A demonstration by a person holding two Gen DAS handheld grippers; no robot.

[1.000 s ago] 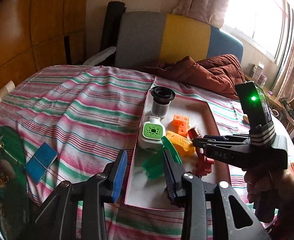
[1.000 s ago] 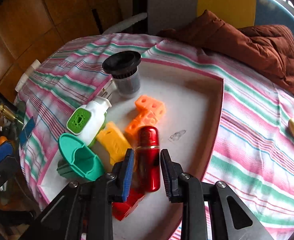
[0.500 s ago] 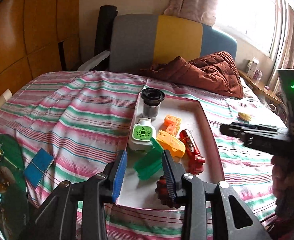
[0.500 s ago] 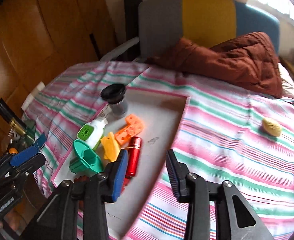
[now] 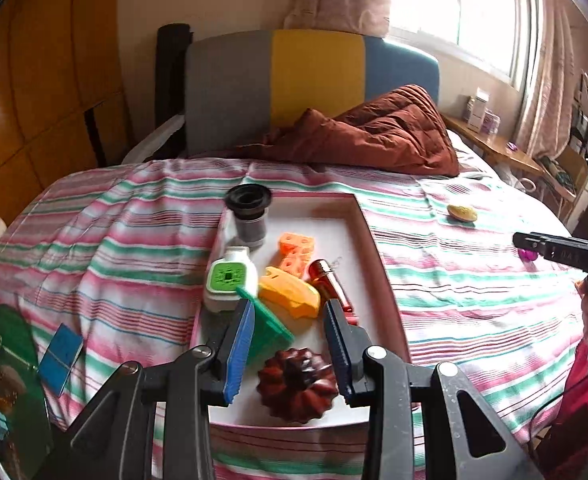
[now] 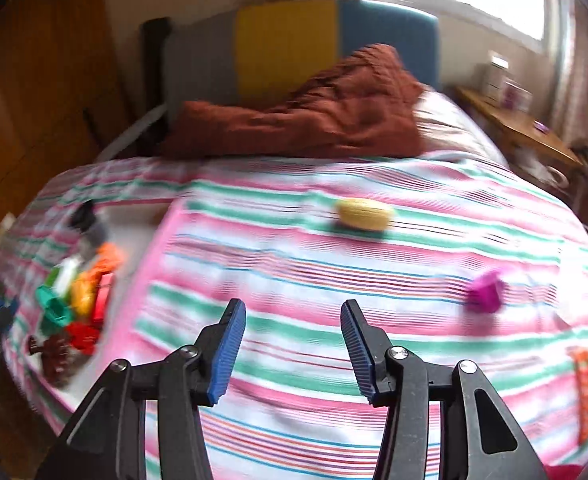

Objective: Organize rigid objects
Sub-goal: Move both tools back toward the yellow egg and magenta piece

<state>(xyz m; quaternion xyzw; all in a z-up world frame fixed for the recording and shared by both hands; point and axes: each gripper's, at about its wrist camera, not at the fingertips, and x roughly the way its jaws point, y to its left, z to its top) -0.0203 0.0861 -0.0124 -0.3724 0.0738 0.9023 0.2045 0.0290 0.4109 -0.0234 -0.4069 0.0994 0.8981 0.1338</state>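
R gripper (image 6: 292, 344) jaws opening, empty; 1 yellow obj (image 6: 365, 214), 1 purple obj (image 6: 485, 290) on bedspread (image 6: 373, 264)

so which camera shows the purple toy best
The right wrist view: the purple toy lies in the open on the striped bedspread, though blurred. The left wrist view shows only a sliver of it, mostly hidden behind the right claw's arm.
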